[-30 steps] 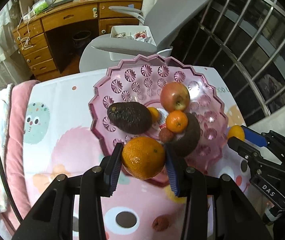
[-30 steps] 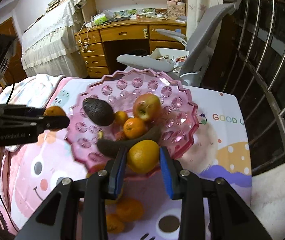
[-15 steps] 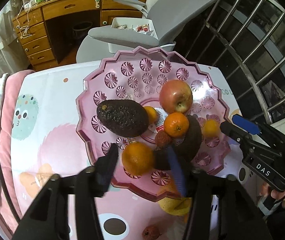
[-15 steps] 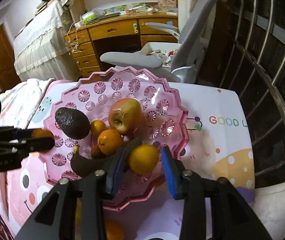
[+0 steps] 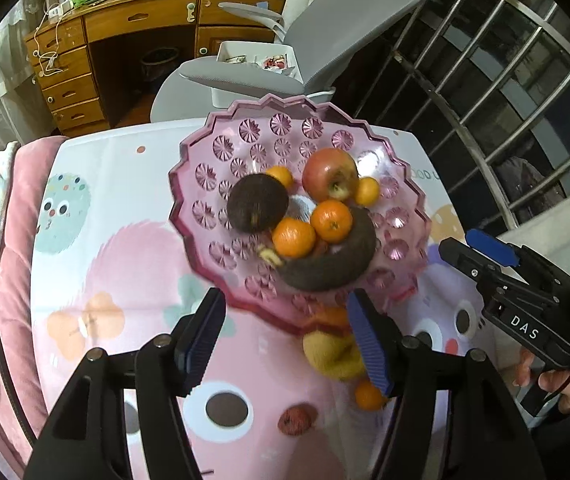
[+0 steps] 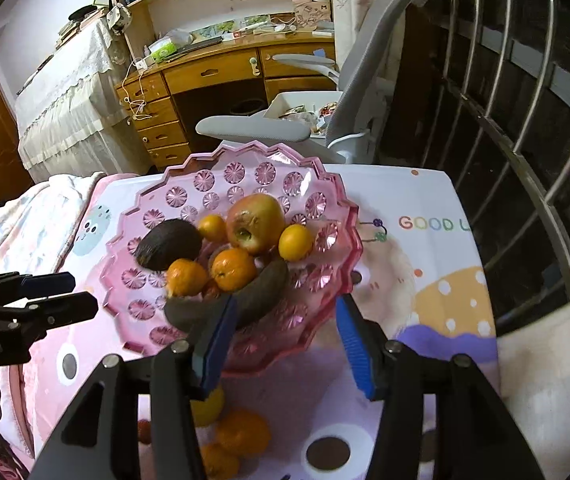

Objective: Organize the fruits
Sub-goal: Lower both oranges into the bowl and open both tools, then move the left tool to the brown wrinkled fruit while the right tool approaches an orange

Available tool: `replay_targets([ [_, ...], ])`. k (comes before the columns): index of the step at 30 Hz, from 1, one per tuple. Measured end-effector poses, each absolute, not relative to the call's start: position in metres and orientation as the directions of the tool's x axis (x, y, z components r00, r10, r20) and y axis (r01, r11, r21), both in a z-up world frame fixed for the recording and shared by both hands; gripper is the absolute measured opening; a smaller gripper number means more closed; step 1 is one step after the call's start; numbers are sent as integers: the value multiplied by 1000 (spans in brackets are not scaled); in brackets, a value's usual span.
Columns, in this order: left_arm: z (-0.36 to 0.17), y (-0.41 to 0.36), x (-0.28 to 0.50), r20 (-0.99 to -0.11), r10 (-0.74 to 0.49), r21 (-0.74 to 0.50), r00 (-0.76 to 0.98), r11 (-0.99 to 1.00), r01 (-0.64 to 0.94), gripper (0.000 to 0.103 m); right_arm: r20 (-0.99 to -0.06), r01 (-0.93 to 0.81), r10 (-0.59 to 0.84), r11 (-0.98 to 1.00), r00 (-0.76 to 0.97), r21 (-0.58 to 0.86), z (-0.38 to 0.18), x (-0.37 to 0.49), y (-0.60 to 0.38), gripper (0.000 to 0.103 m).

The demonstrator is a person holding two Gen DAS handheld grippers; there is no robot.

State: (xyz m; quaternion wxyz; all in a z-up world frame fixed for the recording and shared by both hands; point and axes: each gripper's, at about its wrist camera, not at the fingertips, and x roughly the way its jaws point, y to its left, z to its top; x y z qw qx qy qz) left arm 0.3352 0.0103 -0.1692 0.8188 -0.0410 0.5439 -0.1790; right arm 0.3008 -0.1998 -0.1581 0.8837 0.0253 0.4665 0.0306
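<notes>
A pink glass fruit bowl stands on a cartoon-print cloth. It holds an apple, a dark avocado, a dark curved fruit and several oranges. My left gripper is open and empty at the bowl's near rim. My right gripper is open and empty at the bowl's near right rim; it also shows in the left wrist view. On the cloth lie a yellow fruit, a small orange, a red lychee and oranges.
A grey office chair and a wooden desk stand beyond the table. A metal railing runs along the right. A pink cushion borders the cloth on the left.
Both grippers let go of their oranges into the bowl, opened wide and pulled back toward the near rim. The avocado has shifted in the bowl.
</notes>
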Motion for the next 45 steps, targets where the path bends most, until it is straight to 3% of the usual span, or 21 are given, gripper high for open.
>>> replay_targets([
  [5,-162,23,307,-869,-356,-274,343,924,265,62,-815,0,62,997,576,76,-147,270,-189,59],
  [18,-168,53,230,-875,-378,-295,304,912,285,62,-840,91,61,987,539,129,-150,197,-161,61],
  [28,-194,56,206,-893,-358,-298,271,924,240,62,-877,130,138,967,461,220,-180,172,-154,61],
  [45,-257,17,223,-903,-340,-347,264,938,22,62,-883,-139,191,980,429,145,-233,174,-153,61],
])
